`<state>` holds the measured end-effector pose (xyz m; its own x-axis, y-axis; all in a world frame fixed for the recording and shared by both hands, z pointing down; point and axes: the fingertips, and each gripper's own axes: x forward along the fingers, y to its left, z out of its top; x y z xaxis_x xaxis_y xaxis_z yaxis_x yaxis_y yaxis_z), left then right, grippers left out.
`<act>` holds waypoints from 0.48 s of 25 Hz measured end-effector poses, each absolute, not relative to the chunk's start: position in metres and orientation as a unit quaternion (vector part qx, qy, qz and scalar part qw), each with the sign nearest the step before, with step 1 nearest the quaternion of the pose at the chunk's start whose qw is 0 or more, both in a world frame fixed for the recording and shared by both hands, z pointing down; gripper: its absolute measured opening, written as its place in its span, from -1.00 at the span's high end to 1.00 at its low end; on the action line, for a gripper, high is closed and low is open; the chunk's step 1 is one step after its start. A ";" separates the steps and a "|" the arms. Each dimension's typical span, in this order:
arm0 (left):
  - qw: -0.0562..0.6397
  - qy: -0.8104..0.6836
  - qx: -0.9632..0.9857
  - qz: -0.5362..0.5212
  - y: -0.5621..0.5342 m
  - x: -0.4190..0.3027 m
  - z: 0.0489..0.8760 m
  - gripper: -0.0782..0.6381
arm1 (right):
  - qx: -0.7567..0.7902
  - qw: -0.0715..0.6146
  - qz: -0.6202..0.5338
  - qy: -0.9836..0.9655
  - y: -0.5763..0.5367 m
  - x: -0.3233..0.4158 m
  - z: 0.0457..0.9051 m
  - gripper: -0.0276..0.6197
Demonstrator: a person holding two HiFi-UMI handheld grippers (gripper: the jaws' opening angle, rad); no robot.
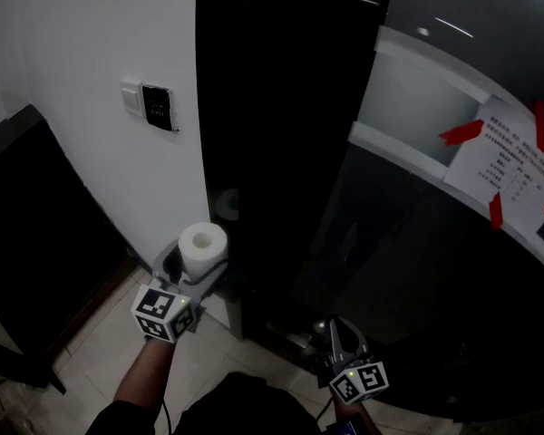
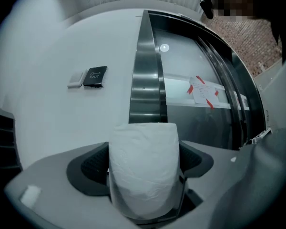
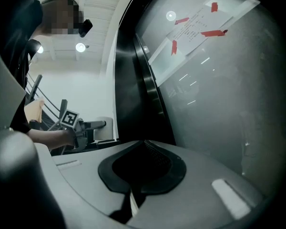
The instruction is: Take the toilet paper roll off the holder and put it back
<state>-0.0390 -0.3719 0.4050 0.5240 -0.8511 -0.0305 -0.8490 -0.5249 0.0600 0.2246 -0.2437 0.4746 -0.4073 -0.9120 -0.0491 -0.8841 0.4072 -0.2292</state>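
Observation:
A white toilet paper roll [image 1: 203, 246] stands upright between the jaws of my left gripper [image 1: 196, 266], which is shut on it at about waist height beside the white wall. In the left gripper view the roll [image 2: 144, 168] fills the space between both dark pads [image 2: 88, 168]. My right gripper [image 1: 338, 335] hangs lower right, in front of the dark glass, jaws shut with nothing in them. The right gripper view shows its own jaws [image 3: 142, 168] pressed together, and the left gripper [image 3: 83, 128] with the roll [image 3: 105, 128] off to the left. I cannot make out a holder.
A black exit panel [image 1: 157, 107] and a pale switch sit on the white wall [image 1: 91, 43]. A dark pillar [image 1: 281, 152] and a curved glass door carrying a red-taped paper notice [image 1: 517, 166] rise ahead. A dark cabinet [image 1: 27, 225] stands left, on a tiled floor [image 1: 100, 352].

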 end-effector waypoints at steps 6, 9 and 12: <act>0.009 -0.493 0.869 -0.022 -0.377 -0.033 0.414 -0.43 | -0.543 0.086 -0.086 0.831 -0.245 0.231 0.475 0.87; -0.003 -0.497 0.867 -0.022 -0.377 -0.031 0.414 -0.43 | -0.544 0.086 -0.086 0.830 -0.244 0.232 0.476 0.87; -0.004 -0.501 0.865 -0.027 -0.378 -0.031 0.415 -0.43 | -0.546 0.086 -0.090 0.828 -0.244 0.234 0.478 0.87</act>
<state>-0.0306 -0.3782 0.4149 0.4970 -0.8662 -0.0518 -0.8667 -0.4984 0.0200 0.2335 -0.2440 0.4777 -0.3880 -0.9206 -0.0443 -0.8899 0.3867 -0.2421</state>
